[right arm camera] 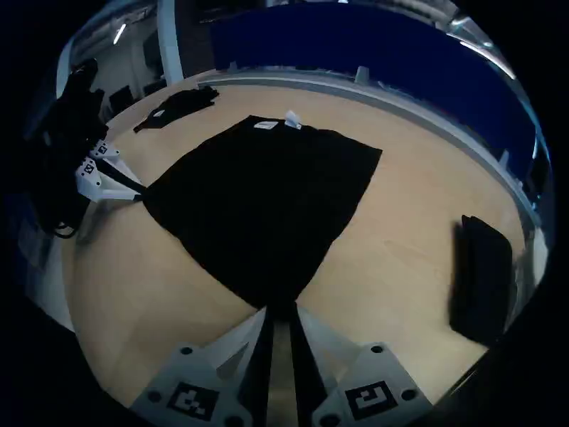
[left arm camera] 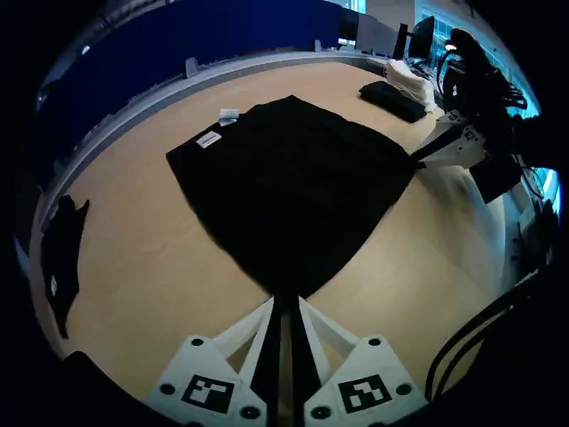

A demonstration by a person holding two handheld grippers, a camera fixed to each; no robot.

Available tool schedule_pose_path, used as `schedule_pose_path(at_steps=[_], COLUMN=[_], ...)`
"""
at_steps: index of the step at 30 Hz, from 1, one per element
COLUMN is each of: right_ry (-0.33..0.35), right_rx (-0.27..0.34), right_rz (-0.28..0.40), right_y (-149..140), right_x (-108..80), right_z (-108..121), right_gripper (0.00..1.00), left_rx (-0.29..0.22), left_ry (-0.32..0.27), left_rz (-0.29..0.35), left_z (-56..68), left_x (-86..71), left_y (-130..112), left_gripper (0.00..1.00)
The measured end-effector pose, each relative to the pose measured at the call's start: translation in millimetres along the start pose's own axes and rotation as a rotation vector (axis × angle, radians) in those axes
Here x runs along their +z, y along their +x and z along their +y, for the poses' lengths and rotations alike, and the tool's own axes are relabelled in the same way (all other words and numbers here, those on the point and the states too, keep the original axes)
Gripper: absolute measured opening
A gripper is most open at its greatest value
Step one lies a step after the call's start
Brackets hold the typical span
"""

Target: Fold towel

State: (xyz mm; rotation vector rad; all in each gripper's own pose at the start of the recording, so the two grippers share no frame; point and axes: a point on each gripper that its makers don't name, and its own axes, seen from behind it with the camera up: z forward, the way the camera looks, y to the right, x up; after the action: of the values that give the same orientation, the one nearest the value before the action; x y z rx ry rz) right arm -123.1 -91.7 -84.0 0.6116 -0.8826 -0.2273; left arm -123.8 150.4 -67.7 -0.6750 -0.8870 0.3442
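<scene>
Diagonally laid black towel (left arm camera: 291,185), corners pointing into left gripper (left arm camera: 284,302), right gripper (right arm camera: 281,309)

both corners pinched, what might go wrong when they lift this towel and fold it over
1. The left gripper and the right gripper each pinch only the very tip of a corner of the black towel, so a corner may slip out on lifting.
2. Nothing pins the far edge by the white tag, so the towel might drag across the wooden table rather than fold.
3. The towel lies skewed, so the fold may land crooked.
</scene>
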Motion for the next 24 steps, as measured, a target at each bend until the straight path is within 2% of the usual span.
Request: schedule_pose_path(at_steps=[7, 13, 24], right_ry=[-0.007, -0.015, -0.017], right_rx=[0.004, -0.005, -0.019], right_rz=[0.025, 0.055, 0.110], right_y=[12.1, 29.3, 60.7], right_x=[-7.8, -21.5, -56.8], right_z=[3.8, 3.4, -3.3], right_gripper=[0.15, 0.15, 0.15], left_rx=[-0.016, -0.035, -0.064], left_ry=[0.008, 0.021, 0.045], left_rz=[0.018, 0.044, 0.077], left_z=[-2.0, -4.0, -5.2], left_x=[-7.7, -19.7, -52.4], left_y=[8.2, 20.1, 42.0], left_gripper=[0.08, 0.08, 0.08])
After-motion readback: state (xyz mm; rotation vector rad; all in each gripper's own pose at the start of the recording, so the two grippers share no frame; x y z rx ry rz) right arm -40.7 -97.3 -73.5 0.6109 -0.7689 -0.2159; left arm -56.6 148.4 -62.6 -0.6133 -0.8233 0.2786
